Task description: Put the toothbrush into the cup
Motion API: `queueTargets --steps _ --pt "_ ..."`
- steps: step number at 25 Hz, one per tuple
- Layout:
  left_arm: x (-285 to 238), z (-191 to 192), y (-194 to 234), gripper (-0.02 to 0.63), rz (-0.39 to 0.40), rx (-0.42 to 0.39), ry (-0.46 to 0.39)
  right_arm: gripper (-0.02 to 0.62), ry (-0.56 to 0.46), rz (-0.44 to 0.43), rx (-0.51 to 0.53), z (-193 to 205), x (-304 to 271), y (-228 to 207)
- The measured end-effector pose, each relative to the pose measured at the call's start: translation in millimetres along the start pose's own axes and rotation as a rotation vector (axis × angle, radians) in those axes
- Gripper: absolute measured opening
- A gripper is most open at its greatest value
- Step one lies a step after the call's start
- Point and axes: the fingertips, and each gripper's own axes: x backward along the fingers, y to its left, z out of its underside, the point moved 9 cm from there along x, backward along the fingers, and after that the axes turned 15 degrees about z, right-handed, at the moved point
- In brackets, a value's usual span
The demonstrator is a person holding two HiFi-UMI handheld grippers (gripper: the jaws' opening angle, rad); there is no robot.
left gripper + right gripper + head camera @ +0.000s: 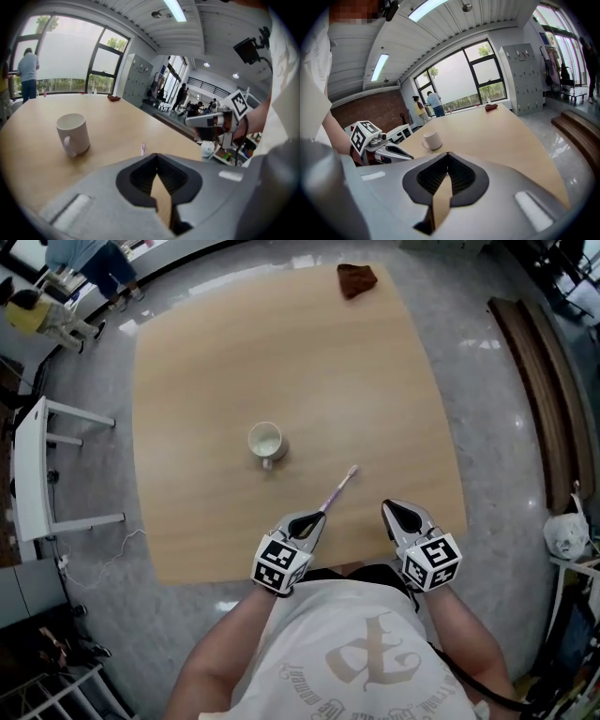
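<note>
Left gripper (316,519) and right gripper (390,508) sit with jaws together, empty; toothbrush (339,488) lies flat at 4 o'clock of cup (265,442), likely light, stiff, slick, so pinch mid-handle.

Operator wears a white short-sleeved T-shirt (366,643) with a beige emblem and lettering printed on it; a black cable (466,682) runs across its right side. Left gripper (316,518) and right gripper (397,509): grey shells, black ribbed jaw linings, each carrying a white marker cube (281,564) with black square codes
</note>
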Motion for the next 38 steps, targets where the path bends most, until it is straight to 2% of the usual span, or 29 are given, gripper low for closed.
queueTargets --steps 4,9,12,16,22,29,31,38 --pt "-11.0 0.5 6.8 0.005 0.029 0.023 0.084 0.011 0.012 0.032 -0.024 2.3 3.5 -2.5" --pt "-26.4 -3.3 7.2 0.005 0.068 -0.001 0.198 0.011 0.019 0.079 -0.061 14.3 15.8 -8.0" --pt "-32.8 -1.0 12.0 0.005 0.08 -0.019 0.301 0.011 0.018 0.103 -0.091 23.2 20.6 -5.1" --pt "-43.0 1.7 15.7 0.005 0.068 -0.038 0.428 0.011 0.016 0.129 -0.134 35.8 28.2 -2.9" --pt "-63.4 0.9 28.9 0.005 0.018 -0.114 0.546 0.011 0.008 0.157 -0.172 49.9 31.9 -9.0" --pt "-84.6 -8.9 45.3 0.012 -0.026 -0.158 0.646 0.011 -0.005 0.211 -0.221 61.1 44.8 -21.1" --pt "-89.6 -15.4 44.0 0.053 -0.013 -0.14 0.681 0.011 -0.006 0.227 -0.24 64.4 48.6 -22.4" --pt "-105.0 -17.6 43.6 0.067 -0.051 -0.067 0.699 0.011 -0.007 0.242 -0.262 77.3 58.5 -34.3"
